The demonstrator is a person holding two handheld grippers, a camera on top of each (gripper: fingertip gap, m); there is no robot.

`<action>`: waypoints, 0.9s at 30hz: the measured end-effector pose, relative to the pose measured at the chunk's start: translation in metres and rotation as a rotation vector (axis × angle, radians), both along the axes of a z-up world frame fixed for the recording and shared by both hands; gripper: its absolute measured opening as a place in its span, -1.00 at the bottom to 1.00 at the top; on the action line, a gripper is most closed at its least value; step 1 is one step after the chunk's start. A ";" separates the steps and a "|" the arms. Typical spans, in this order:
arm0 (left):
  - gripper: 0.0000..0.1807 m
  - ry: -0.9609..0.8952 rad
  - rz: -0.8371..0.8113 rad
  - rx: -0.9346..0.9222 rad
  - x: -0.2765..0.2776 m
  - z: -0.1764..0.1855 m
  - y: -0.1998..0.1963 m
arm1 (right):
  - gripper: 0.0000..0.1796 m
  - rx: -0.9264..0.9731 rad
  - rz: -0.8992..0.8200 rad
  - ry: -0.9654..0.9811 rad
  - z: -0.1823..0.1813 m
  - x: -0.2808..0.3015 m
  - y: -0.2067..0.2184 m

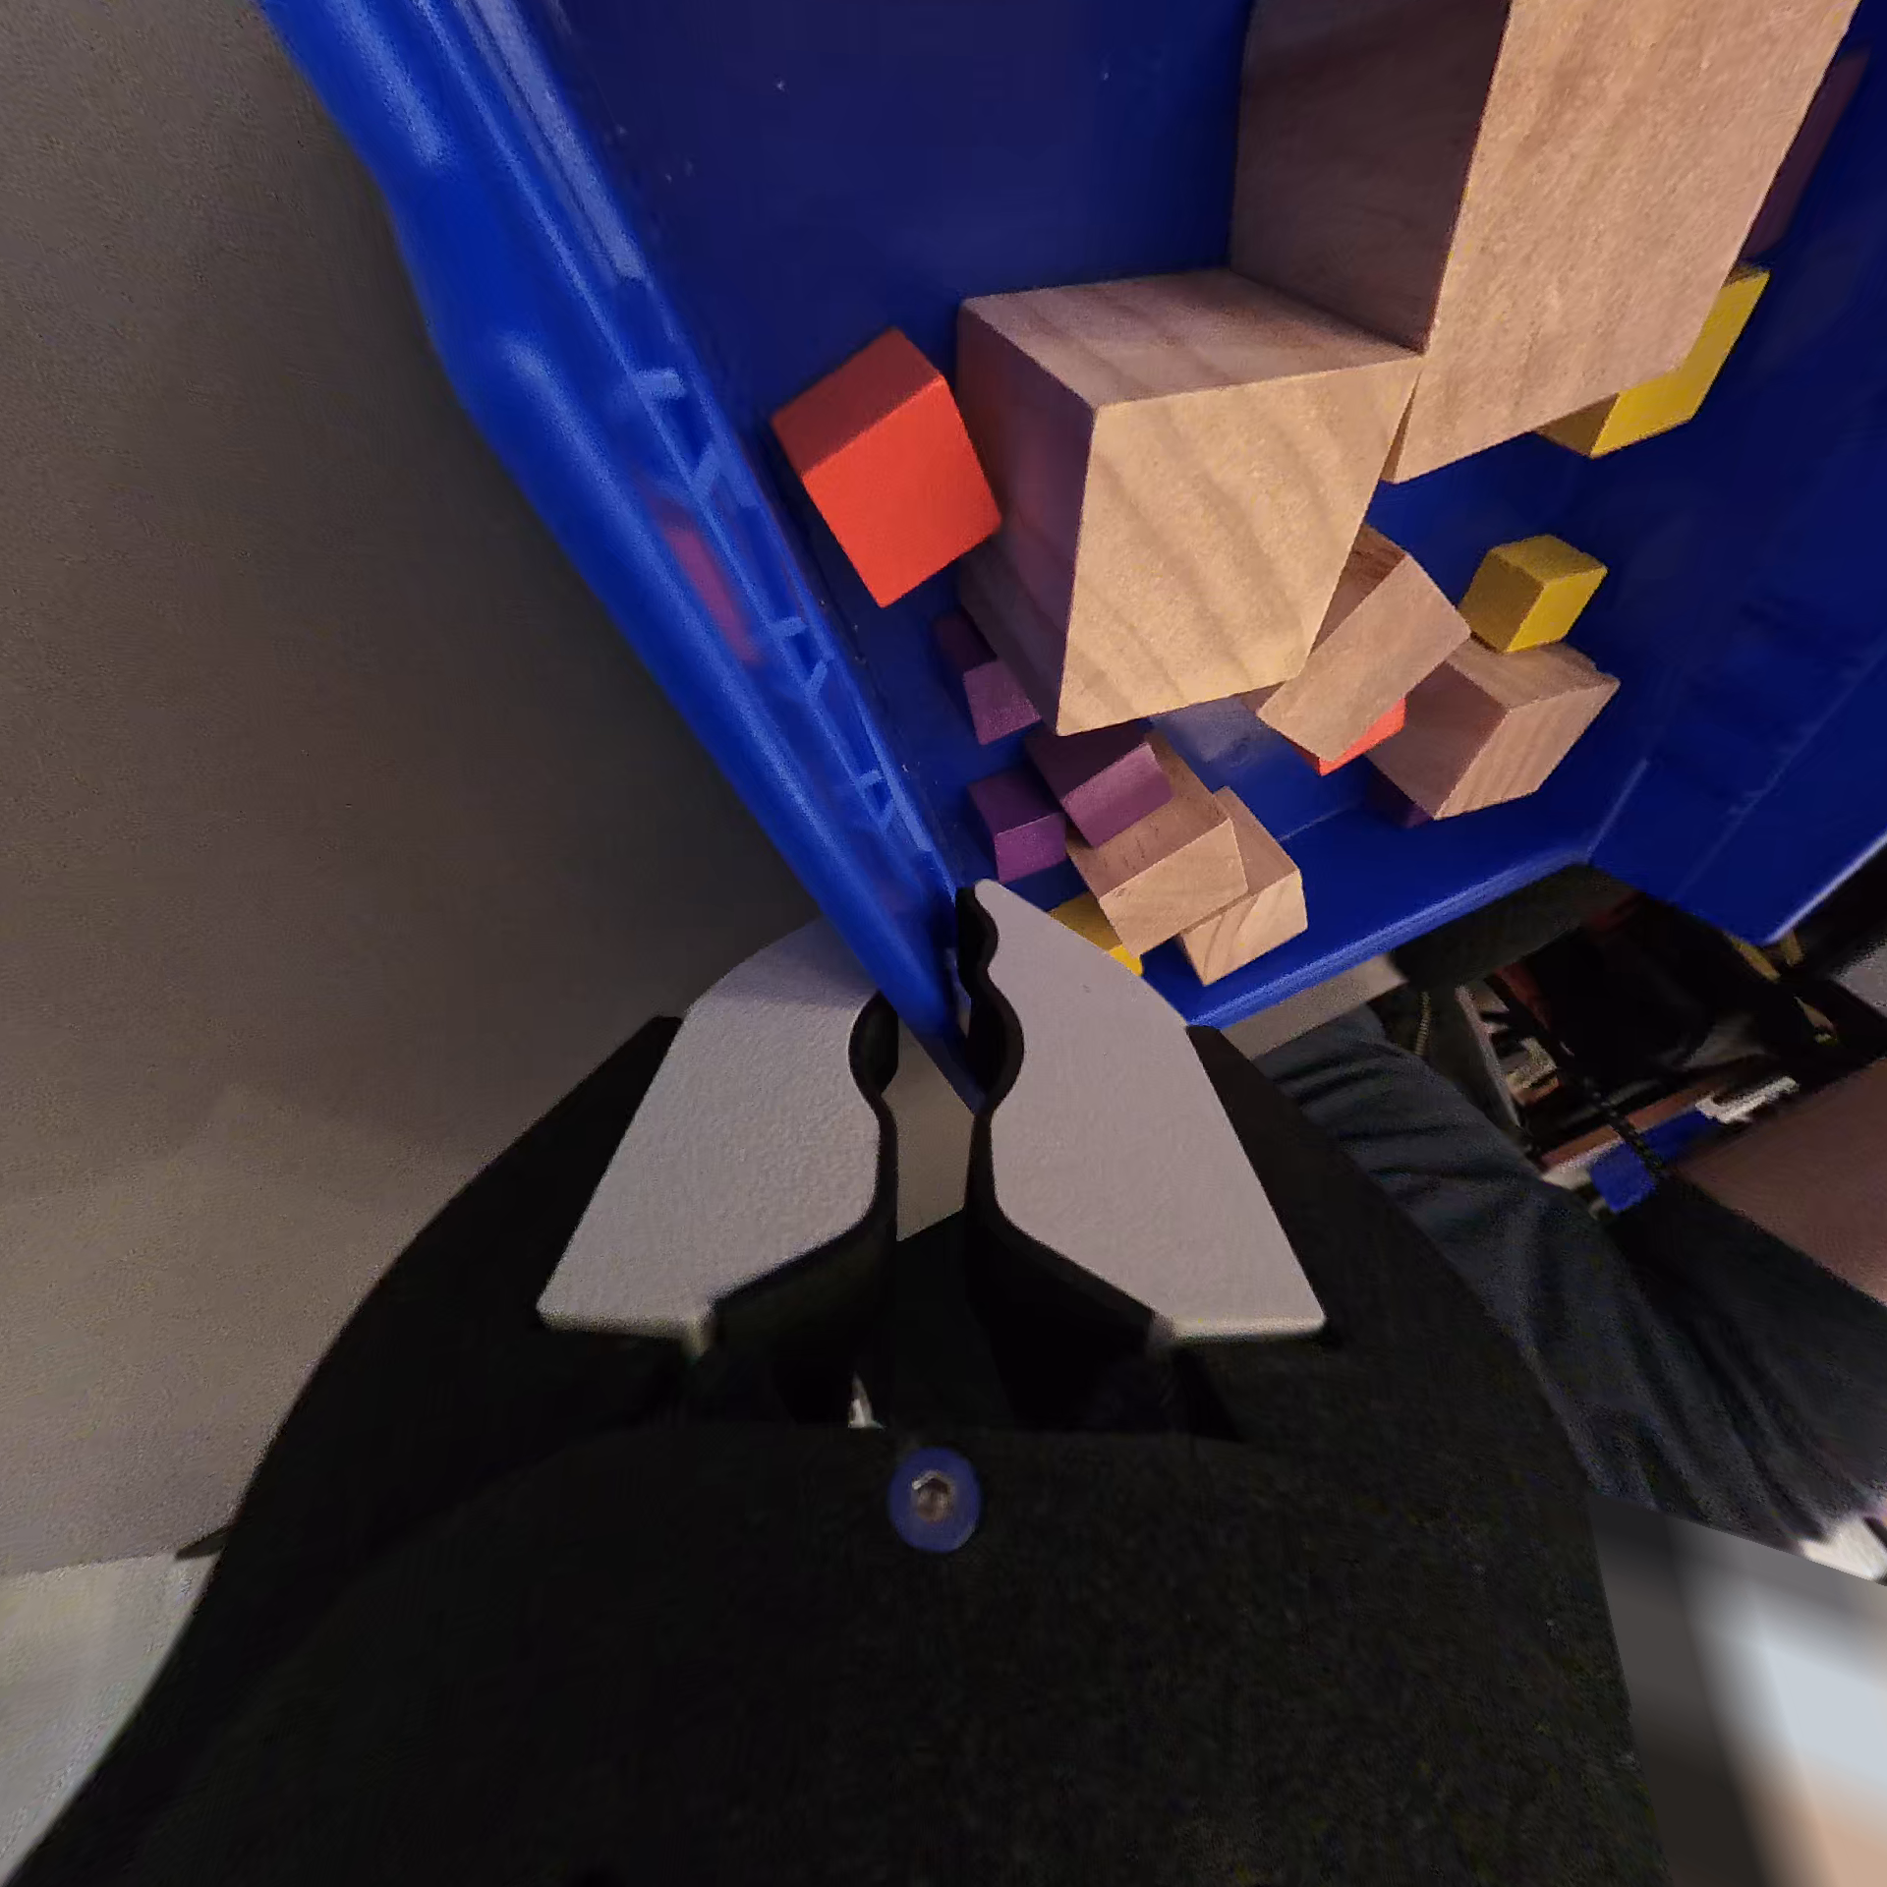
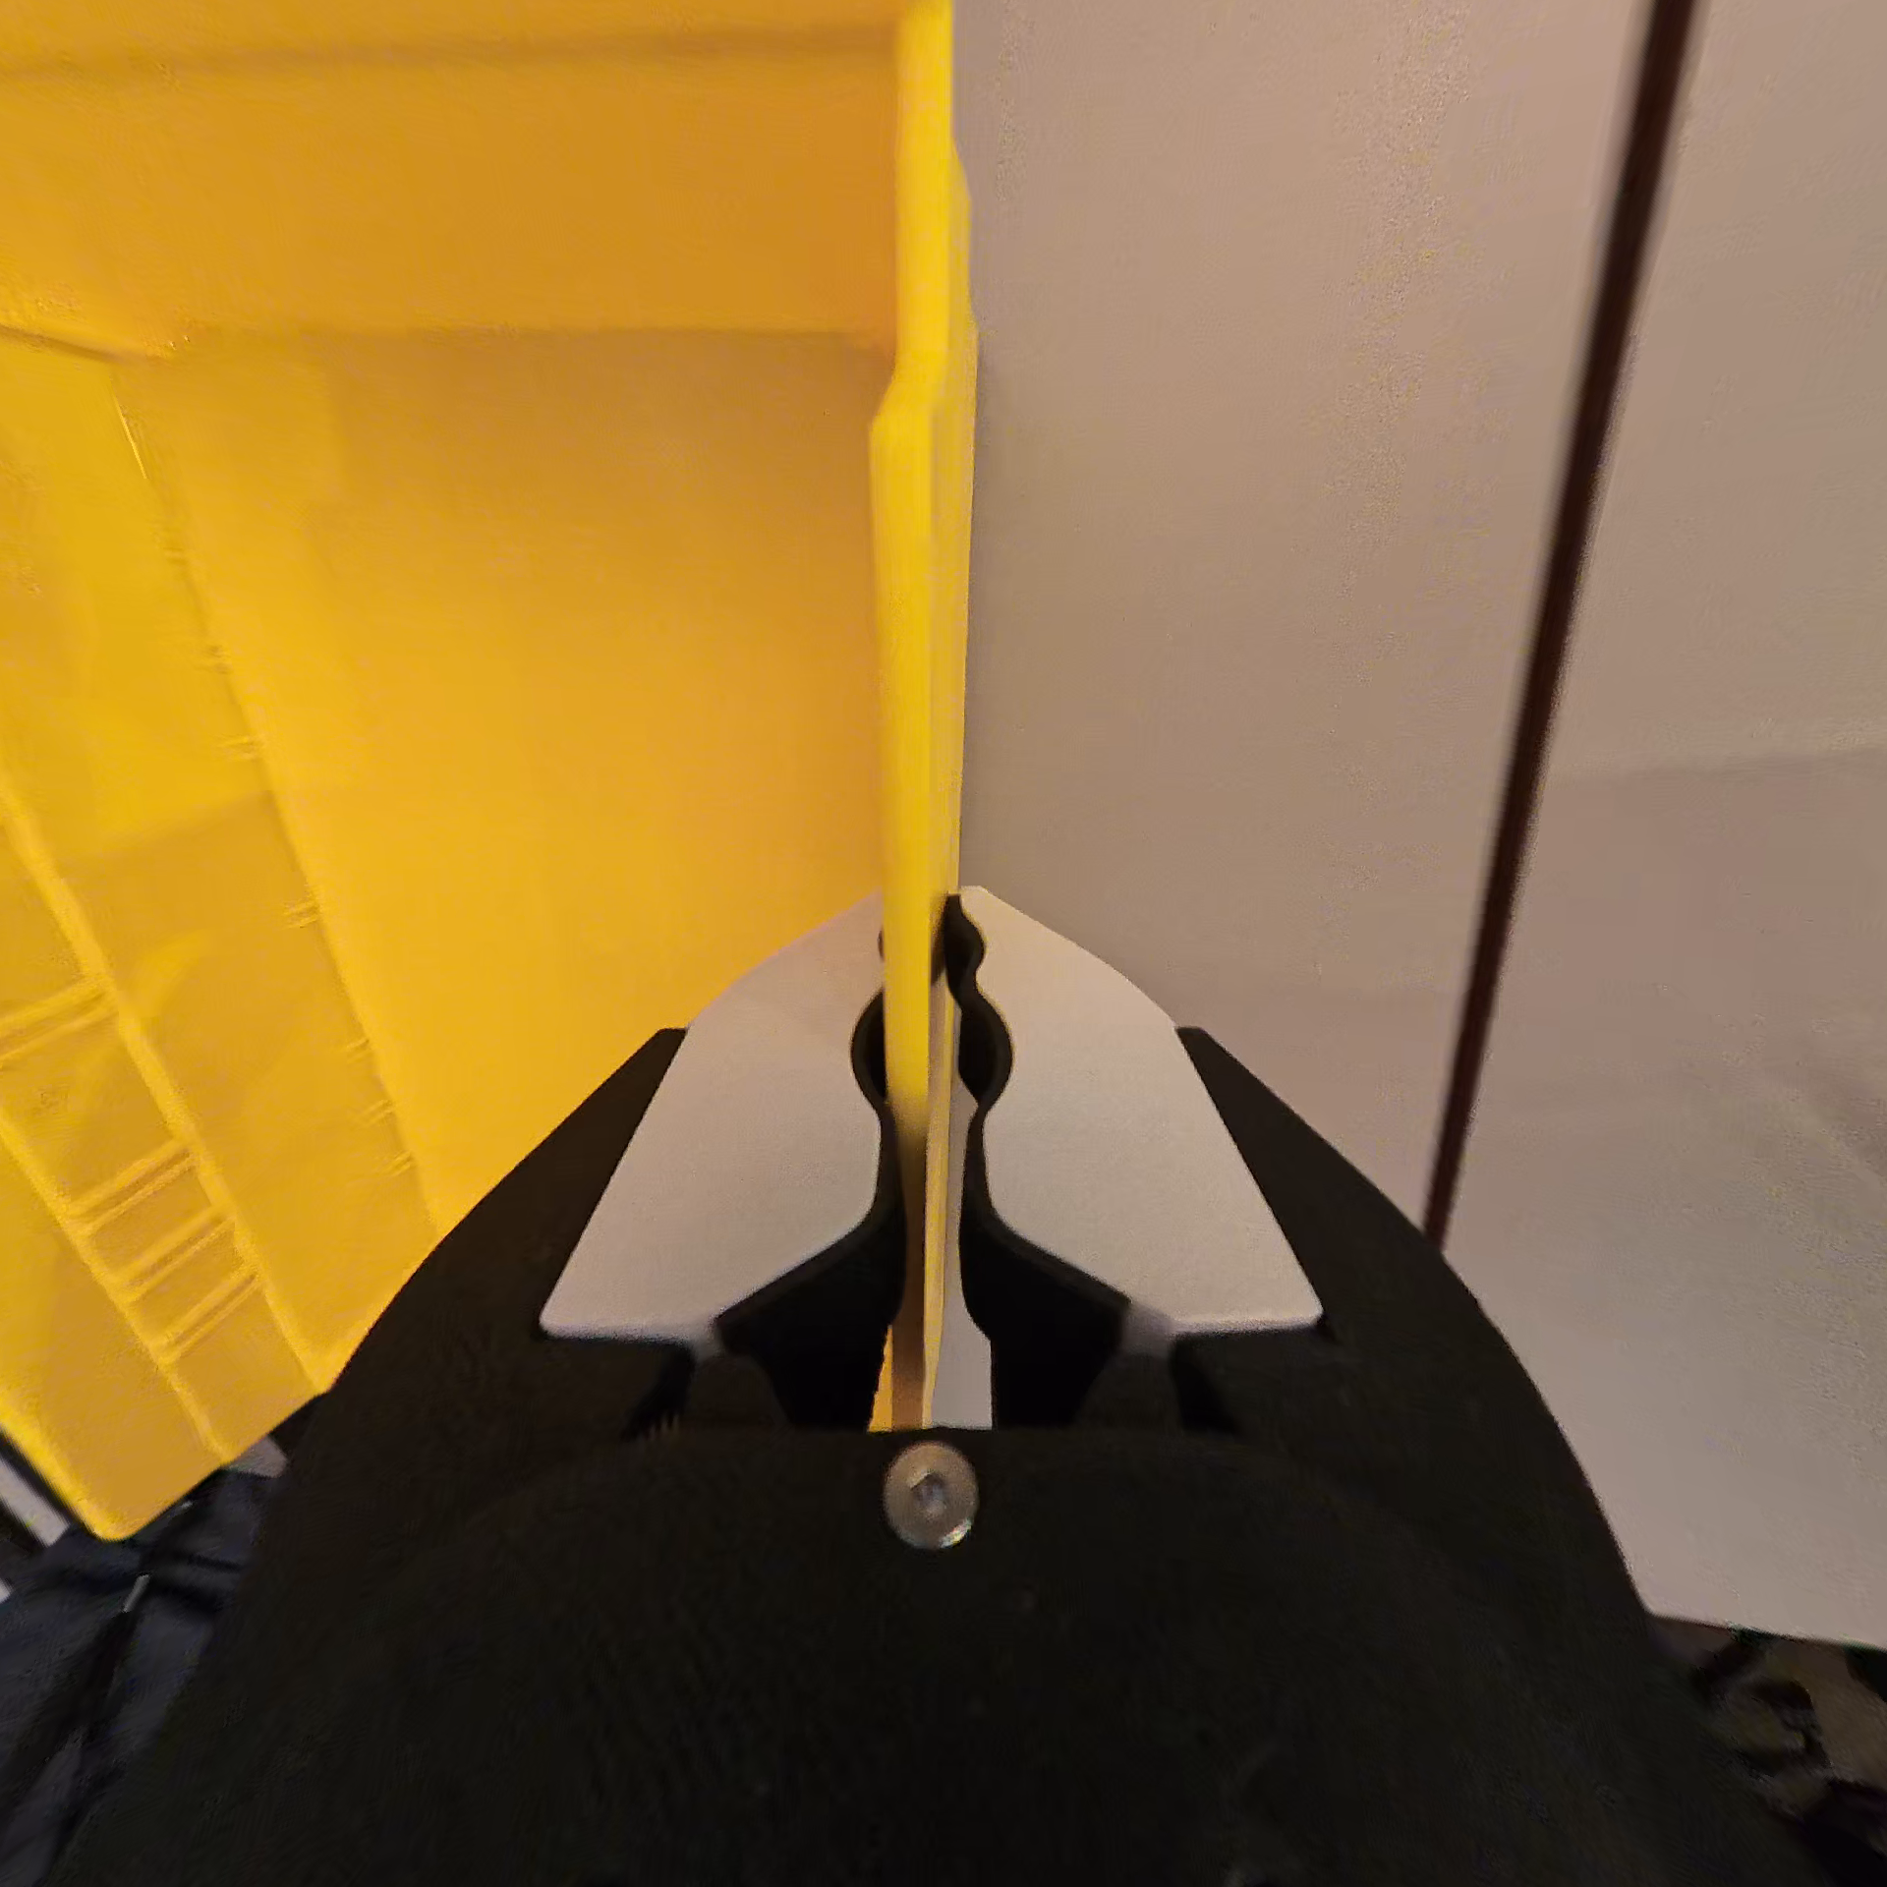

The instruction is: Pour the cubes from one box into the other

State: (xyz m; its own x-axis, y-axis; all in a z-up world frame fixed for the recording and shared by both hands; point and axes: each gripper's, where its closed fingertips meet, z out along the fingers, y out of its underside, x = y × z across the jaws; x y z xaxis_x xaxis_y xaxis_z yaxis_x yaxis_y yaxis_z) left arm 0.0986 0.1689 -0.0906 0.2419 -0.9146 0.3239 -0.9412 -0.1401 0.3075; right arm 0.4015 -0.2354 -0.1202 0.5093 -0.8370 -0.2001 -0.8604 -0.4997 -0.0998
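The left gripper [image 1: 934, 1006] clamps the tilted blue box's [image 1: 919, 153] wall, cubes [image 1: 1205, 531] piled inside, its top cropped; the right gripper [image 2: 919, 1006] clamps the yellow box's [image 2: 511, 613] wall against a pale wall [image 2: 1276, 511]

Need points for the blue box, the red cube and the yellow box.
blue box [image 1: 776, 204]: left wrist view, on its bare inner floor.
red cube [image 1: 899, 480]: left wrist view, on its bright front face.
yellow box [image 2: 511, 633]: right wrist view, on its inner wall.
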 end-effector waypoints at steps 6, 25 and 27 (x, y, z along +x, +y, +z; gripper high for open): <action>-0.94 0.013 0.127 0.040 -0.078 0.001 0.096 | -0.94 0.019 0.087 0.005 0.000 -0.023 0.065; -0.95 -0.074 0.354 0.128 -0.224 0.003 0.261 | -0.94 -0.034 0.131 0.006 0.001 -0.080 0.161; -0.95 -0.095 0.350 0.134 -0.226 0.002 0.266 | -0.92 -0.048 0.139 -0.008 0.002 -0.080 0.161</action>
State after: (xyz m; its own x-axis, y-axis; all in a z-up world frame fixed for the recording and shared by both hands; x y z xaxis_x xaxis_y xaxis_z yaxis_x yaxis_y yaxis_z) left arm -0.1277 0.4351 -0.0882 0.5215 -0.8180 0.2426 -0.8528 -0.4907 0.1787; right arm 0.3213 -0.0741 -0.1183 0.6228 -0.7665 -0.1571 -0.7816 -0.6186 -0.0801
